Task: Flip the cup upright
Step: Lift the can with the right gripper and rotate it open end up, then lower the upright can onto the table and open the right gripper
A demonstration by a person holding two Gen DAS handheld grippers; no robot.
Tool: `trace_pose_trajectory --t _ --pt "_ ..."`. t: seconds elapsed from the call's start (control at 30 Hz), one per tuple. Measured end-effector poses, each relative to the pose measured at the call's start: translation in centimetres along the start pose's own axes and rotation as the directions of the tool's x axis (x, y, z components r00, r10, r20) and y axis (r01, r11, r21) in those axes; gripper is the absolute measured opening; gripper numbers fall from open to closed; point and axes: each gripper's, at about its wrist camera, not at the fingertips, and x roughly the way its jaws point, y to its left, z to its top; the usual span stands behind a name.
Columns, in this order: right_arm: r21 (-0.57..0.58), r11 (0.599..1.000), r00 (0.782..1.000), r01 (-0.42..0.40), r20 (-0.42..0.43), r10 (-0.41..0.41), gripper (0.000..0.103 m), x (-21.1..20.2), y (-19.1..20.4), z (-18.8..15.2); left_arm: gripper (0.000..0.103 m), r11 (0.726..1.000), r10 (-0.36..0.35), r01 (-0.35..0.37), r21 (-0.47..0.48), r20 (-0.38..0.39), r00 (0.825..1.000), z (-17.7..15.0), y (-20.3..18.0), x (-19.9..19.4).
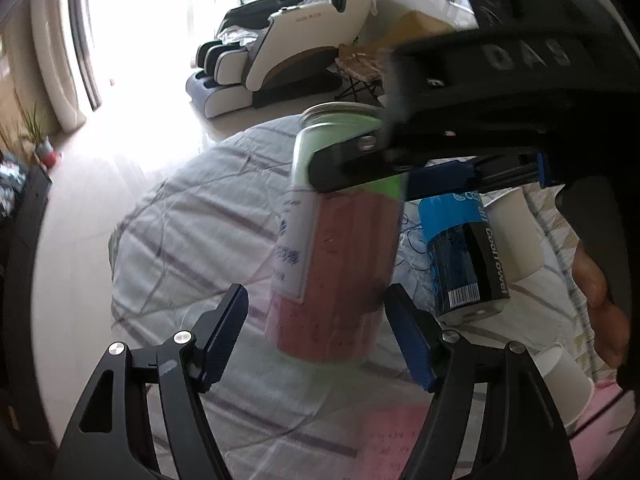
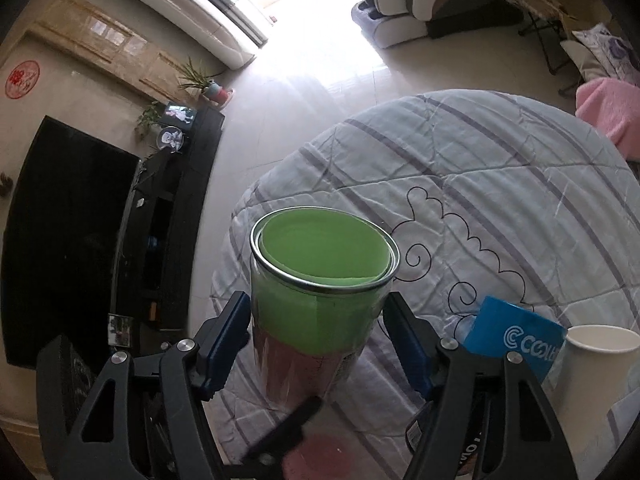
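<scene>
The cup (image 1: 340, 240) is a clear container with a metal rim, lined green at the top and pink below. It stands mouth up above the quilted table. In the left wrist view my left gripper (image 1: 316, 336) is open, its blue pads either side of the cup's lower part without touching. My right gripper reaches in from the right, and one finger (image 1: 352, 164) crosses the cup's green band. In the right wrist view my right gripper (image 2: 316, 332) is shut on the cup (image 2: 320, 276), pads on both sides, open mouth facing the camera.
A round table with a pale striped quilt (image 2: 500, 184) lies under the cup. A blue and black CoolPower can (image 1: 460, 256) and white paper cups (image 1: 516, 236) (image 2: 596, 372) stand to the right. A pink sheet (image 1: 396, 440) lies in front. A massage chair (image 1: 280, 52) stands beyond.
</scene>
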Motion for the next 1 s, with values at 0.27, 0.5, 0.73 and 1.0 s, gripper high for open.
trace_pose_trajectory --t 0.27,0.5,0.73,1.0 --pt "-0.118 0.990 0.995 0.075 0.073 -0.067 0.070 -1.3 2.4 -1.8 0.075 1.000 0.015 -0.015 -0.027 0.012 1.000 -2.3 1.6 -1.3" --pt "-0.219 0.964 0.979 0.149 0.171 -0.113 0.070 -2.5 4.1 -5.2 0.075 0.999 0.023 -0.022 -0.046 0.016 1.000 -3.0 1.6 -1.9" --pt "-0.286 0.934 0.962 0.214 0.226 -0.151 0.070 -2.9 5.8 -7.6 0.078 0.997 0.046 -0.045 -0.055 0.012 0.999 -5.0 1.2 -3.5" --pt "-0.313 0.927 0.966 0.207 0.215 -0.143 0.070 -2.3 6.5 -8.8 0.089 0.994 0.072 -0.071 -0.080 0.019 0.997 -5.9 0.8 -4.2"
